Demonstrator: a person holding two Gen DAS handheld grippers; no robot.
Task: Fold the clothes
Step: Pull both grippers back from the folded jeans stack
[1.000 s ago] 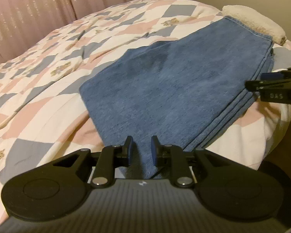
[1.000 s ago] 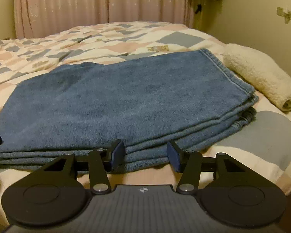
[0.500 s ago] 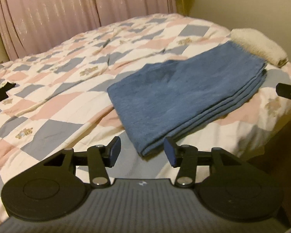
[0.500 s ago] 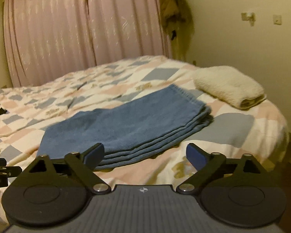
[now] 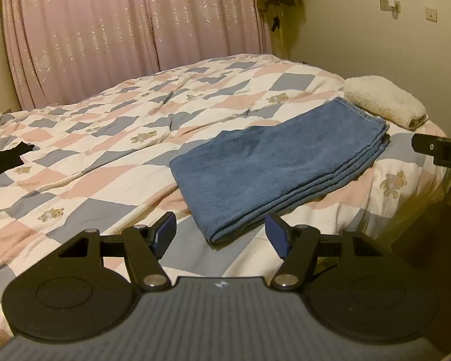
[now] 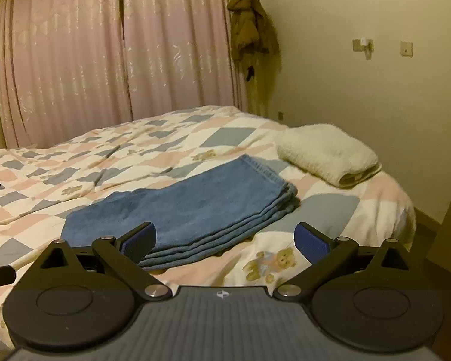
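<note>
While the folded jeans (image 5: 279,165) lie flat on the quilt (image 5: 105,138) near the bed's corner, beside a rolled towel (image 5: 385,105), the left gripper (image 5: 219,234) and right gripper (image 6: 225,240) hover above, jaws spread, holding nothing.

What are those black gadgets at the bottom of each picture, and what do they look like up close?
They are hand-held grippers. The left gripper and right gripper match: black angular linkage arms with silver pivot screws, two round black discs, a ribbed grey body with a small white logo, and two fingers tipped with blue pads. No cables or sleeves show.
</note>
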